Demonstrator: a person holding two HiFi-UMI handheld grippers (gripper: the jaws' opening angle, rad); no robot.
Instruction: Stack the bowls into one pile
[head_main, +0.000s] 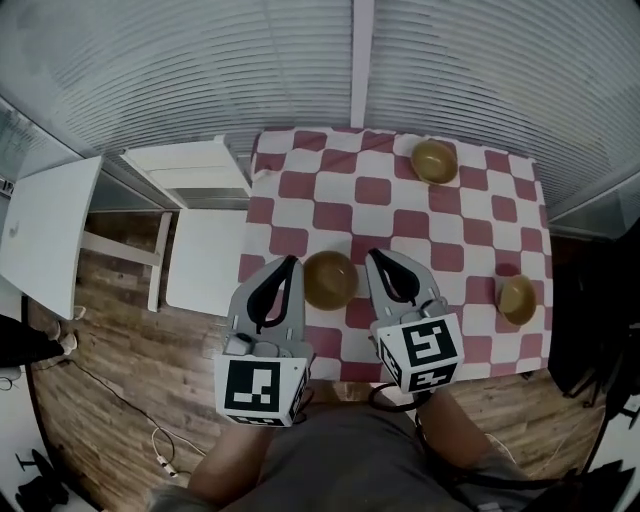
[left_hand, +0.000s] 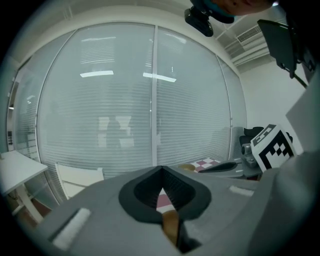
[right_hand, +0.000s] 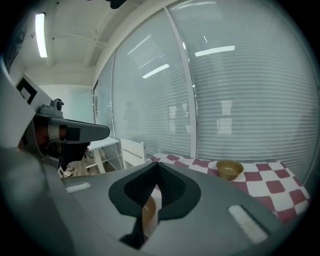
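Three tan bowls stand apart on the red-and-white checked table (head_main: 470, 225): a near bowl (head_main: 330, 279), a far bowl (head_main: 435, 160) and a right bowl (head_main: 517, 298). My left gripper (head_main: 292, 261) hangs just left of the near bowl, jaws shut and empty. On that bowl's other side my right gripper (head_main: 372, 255) is also shut on nothing. In the left gripper view the left gripper (left_hand: 161, 169) shows the near bowl (left_hand: 170, 226) through its jaw loop. The right gripper (right_hand: 157, 164) sees the near bowl (right_hand: 148, 212) below and the far bowl (right_hand: 230, 169) ahead.
A white chair (head_main: 190, 170) and a white panel (head_main: 205, 262) stand left of the table, beside a white desk (head_main: 48, 232). Blinds cover the windows behind the table. The wooden floor holds a cable (head_main: 160, 445). A dark object (head_main: 600, 330) sits at the table's right.
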